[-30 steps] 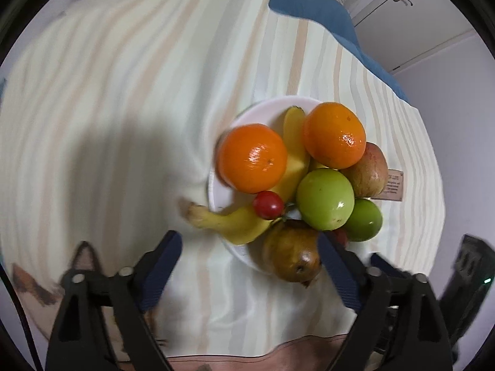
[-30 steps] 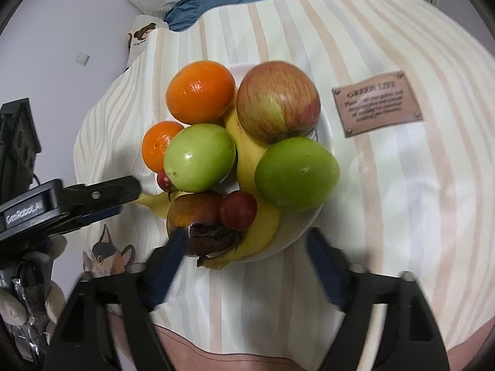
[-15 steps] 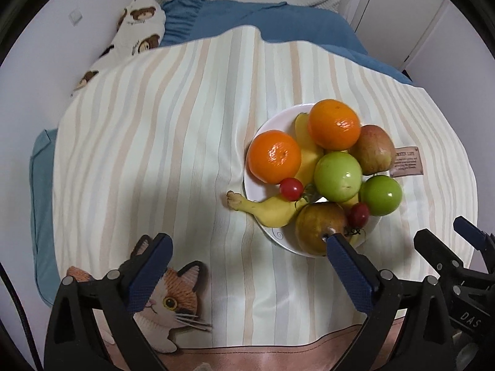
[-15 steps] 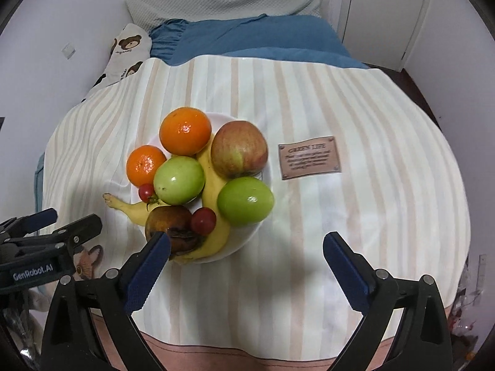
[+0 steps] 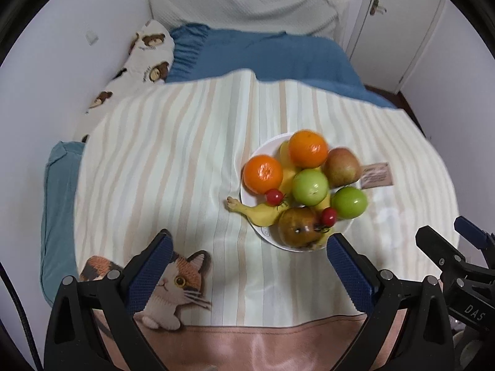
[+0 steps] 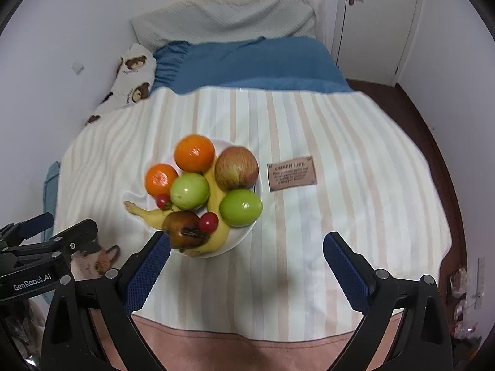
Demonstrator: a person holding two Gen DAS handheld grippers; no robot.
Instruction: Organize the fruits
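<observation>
Fruits sat heaped on the white plate (image 6: 247, 235) in the middle of my striped blanket (image 6: 340, 216), and nothing was in either tool. My right gripper (image 6: 246, 262) hung above the near edge of the blanket with its jaws spread wide and empty; my left gripper (image 5: 247, 266) was the same — wide apart, holding nothing, above the cat picture (image 5: 176, 284) woven into the cloth.

Working outward from me: the brown, bruised pear (image 6: 184, 228) lay nearest on the rim, touching a cherry tomato (image 6: 208, 221) and resting on the banana (image 6: 216, 216), whose stem end (image 6: 131, 207) poked off the plate to the left. Behind them came two green apples (image 6: 189, 191) (image 6: 241, 207), a second cherry tomato (image 6: 161, 200), then the red apple (image 6: 236, 168) and two oranges (image 6: 161, 179) (image 6: 194, 153) at the far side. A stitched label (image 6: 292, 173) lay just beside the plate on the right.

I judged the sorting as finished or nearly so, since no loose fruit showed on the blanket. Were anything left to tidy, it would be the overhanging banana — that would call for a low, careful closing on the stem so the pile above did not roll.
</observation>
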